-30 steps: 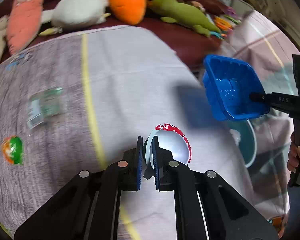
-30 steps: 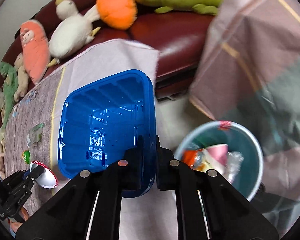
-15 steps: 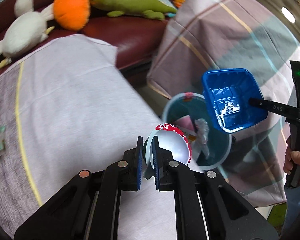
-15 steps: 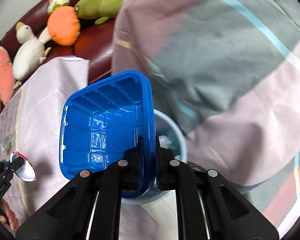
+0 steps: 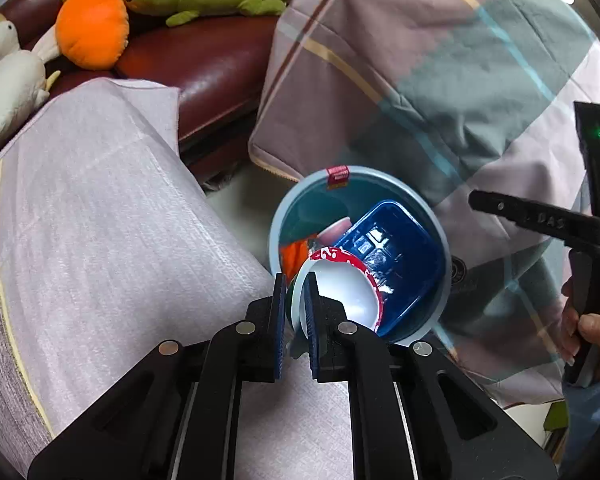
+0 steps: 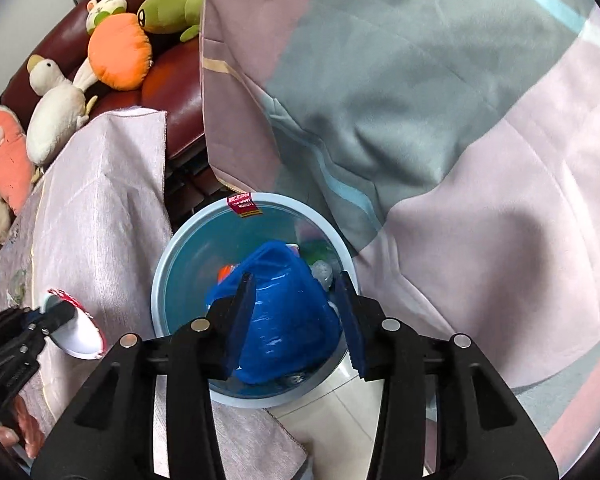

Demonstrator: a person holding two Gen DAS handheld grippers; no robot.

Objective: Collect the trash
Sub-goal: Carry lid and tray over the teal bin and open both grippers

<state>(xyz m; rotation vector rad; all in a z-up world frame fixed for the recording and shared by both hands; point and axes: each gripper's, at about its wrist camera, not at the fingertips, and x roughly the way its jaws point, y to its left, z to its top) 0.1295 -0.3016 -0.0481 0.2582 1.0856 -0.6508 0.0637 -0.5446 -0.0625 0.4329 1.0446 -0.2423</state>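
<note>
**Trash bin: tray in, bowl at the rim**

We list the blue plastic tray (image 6: 284,320), lying in the light-blue bin (image 6: 168,272) on other trash. Our right gripper (image 6: 296,320) hangs over it, jaws just opened and standing apart, pads clear of the tray. Our left gripper (image 5: 296,320) is clenched on the rim of a red-and-white paper bowl (image 5: 344,292), held at the bin's near edge. Beside the bin: cloth-covered table (image 5: 100,240), plaid blanket (image 5: 440,80), sofa with plush toys (image 5: 92,24).

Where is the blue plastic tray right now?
The blue tray lies tilted inside the light-blue bin, among other trash, below the open right gripper in the right wrist view.
</note>
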